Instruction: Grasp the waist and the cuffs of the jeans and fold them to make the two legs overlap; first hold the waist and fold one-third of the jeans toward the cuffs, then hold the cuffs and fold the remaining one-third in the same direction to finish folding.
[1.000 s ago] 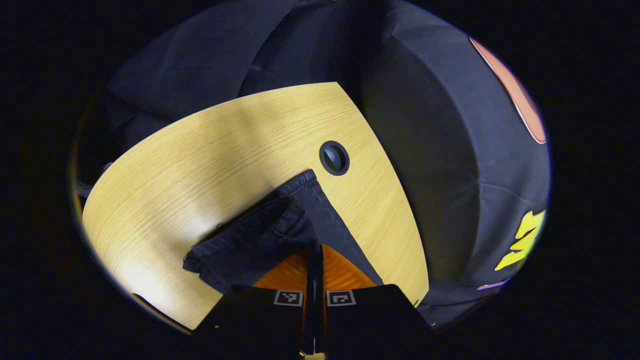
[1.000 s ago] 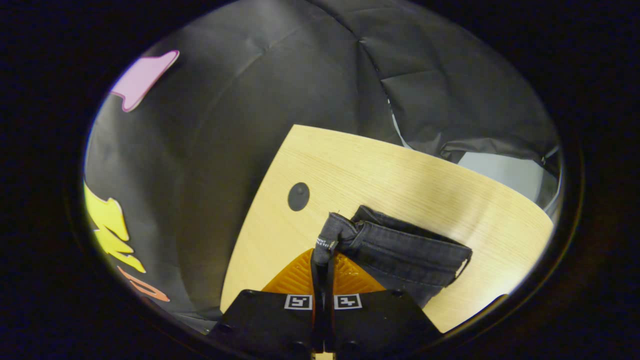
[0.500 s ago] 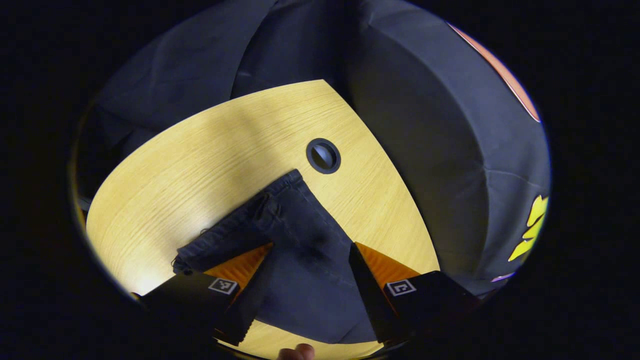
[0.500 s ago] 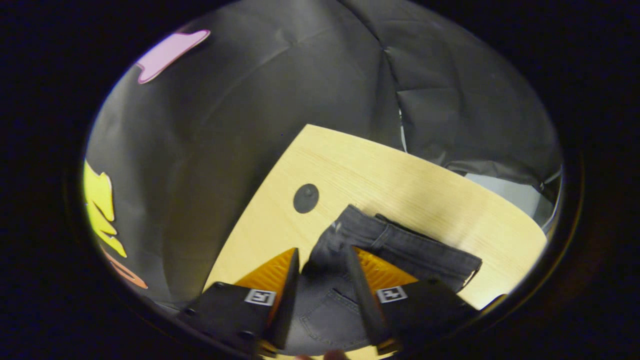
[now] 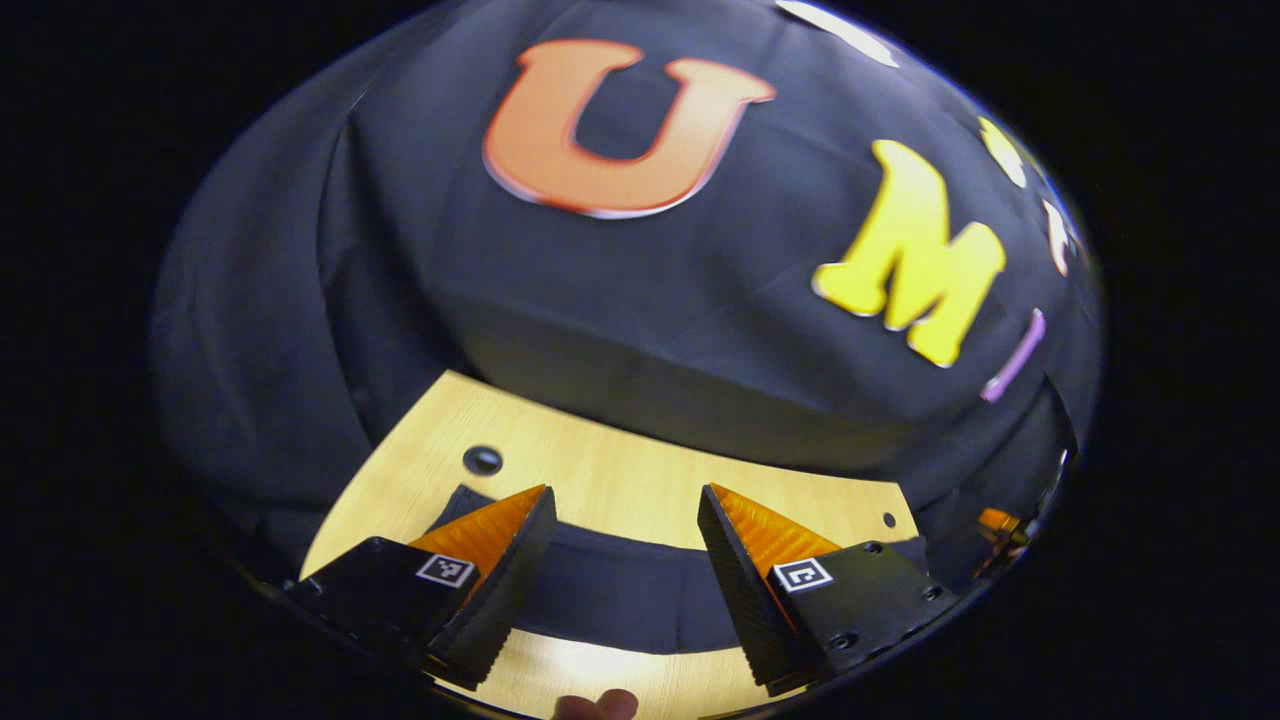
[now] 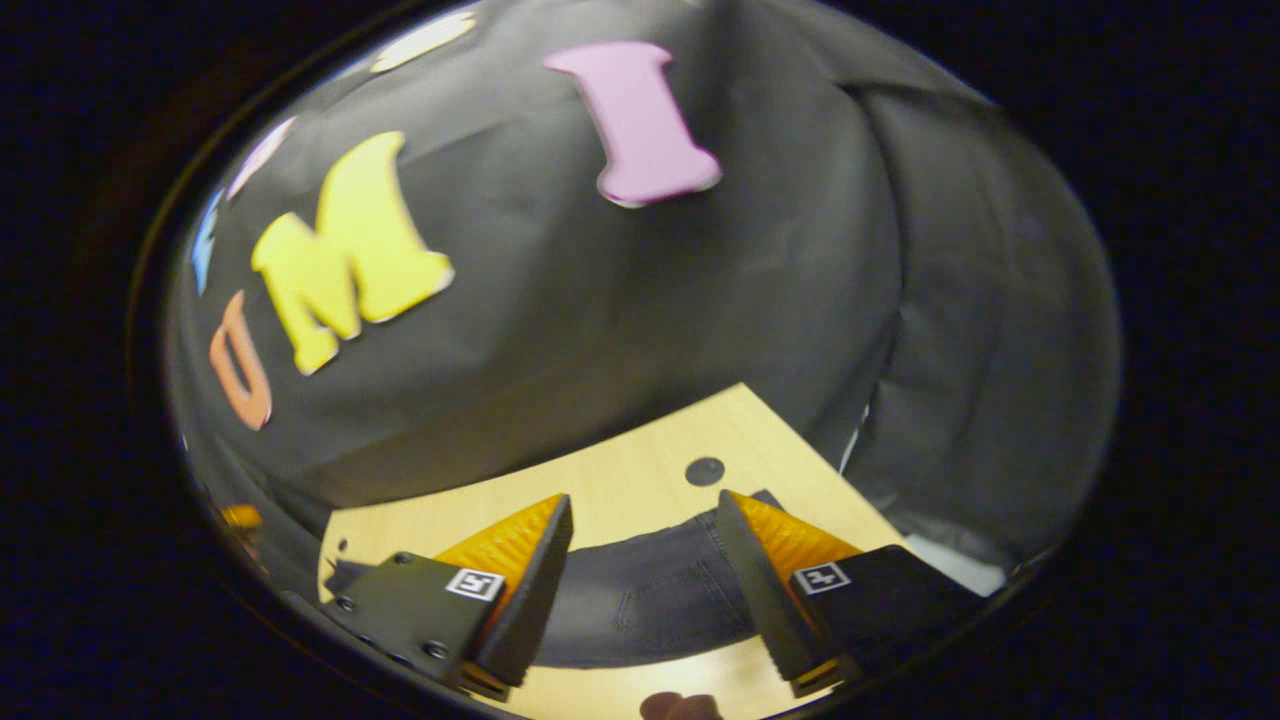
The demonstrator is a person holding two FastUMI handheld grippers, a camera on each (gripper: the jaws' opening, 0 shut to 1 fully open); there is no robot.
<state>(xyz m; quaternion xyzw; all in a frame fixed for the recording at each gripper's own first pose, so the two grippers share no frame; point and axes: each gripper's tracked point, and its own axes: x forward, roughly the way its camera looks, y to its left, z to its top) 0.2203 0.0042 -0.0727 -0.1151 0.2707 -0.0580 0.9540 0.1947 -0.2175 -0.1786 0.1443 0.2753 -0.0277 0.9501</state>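
The dark jeans (image 5: 610, 590) lie flat on the wooden table (image 5: 790, 490) as a long dark band. In the left gripper view they run across behind and below my left gripper (image 5: 625, 492), which is open and holds nothing. In the right gripper view the jeans (image 6: 650, 600) show a pocket seam and stretch between the fingers of my right gripper (image 6: 643, 497). It is open too and hangs above the cloth without touching it. The ends of the jeans are hidden behind the fingers (image 6: 520, 560).
The table has a round dark cable hole (image 5: 483, 460) near the jeans' left end, and one (image 6: 705, 471) at the right end. The booth's black cloth wall stands close behind the table's far edge (image 6: 560, 450). A person's fingertip (image 5: 597, 705) shows at the bottom.
Both grippers were shut on the jeans a second ago. They opened, let go, then swung up to face the back wall. The jeans now lie on the table.
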